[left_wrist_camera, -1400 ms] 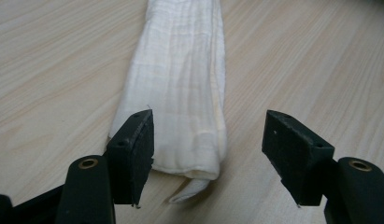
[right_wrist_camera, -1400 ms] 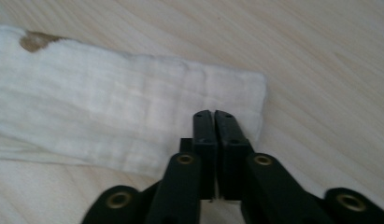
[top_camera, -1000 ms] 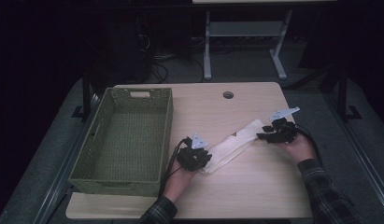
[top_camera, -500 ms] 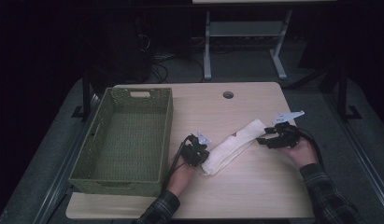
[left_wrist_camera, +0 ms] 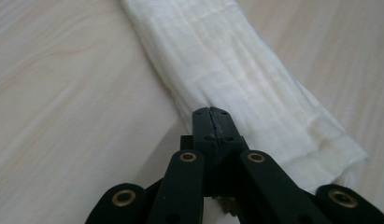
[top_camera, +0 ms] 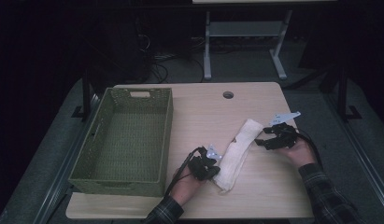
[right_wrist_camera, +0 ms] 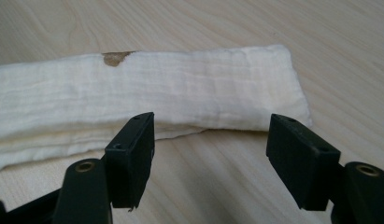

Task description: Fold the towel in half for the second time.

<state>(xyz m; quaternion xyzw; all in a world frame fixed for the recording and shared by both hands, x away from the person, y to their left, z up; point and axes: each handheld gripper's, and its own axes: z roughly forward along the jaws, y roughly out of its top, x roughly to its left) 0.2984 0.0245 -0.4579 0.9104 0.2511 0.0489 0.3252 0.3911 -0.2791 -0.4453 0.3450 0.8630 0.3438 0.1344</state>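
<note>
Folded cloth (top_camera: 237, 151) between both grippers

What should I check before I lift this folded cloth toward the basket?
1. Left gripper shut at the near end of the folded cloth: ok; fabric actually pinched: cannot tell.
2. Right gripper gripping the far end: not ok; its jaws have just been opening and stand apart, short of the cloth's edge.
3. Cloth folded flat on the table: ok.
4. Basket upright and empty: ok.
5. Table between cloth and basket bare: ok.
</note>
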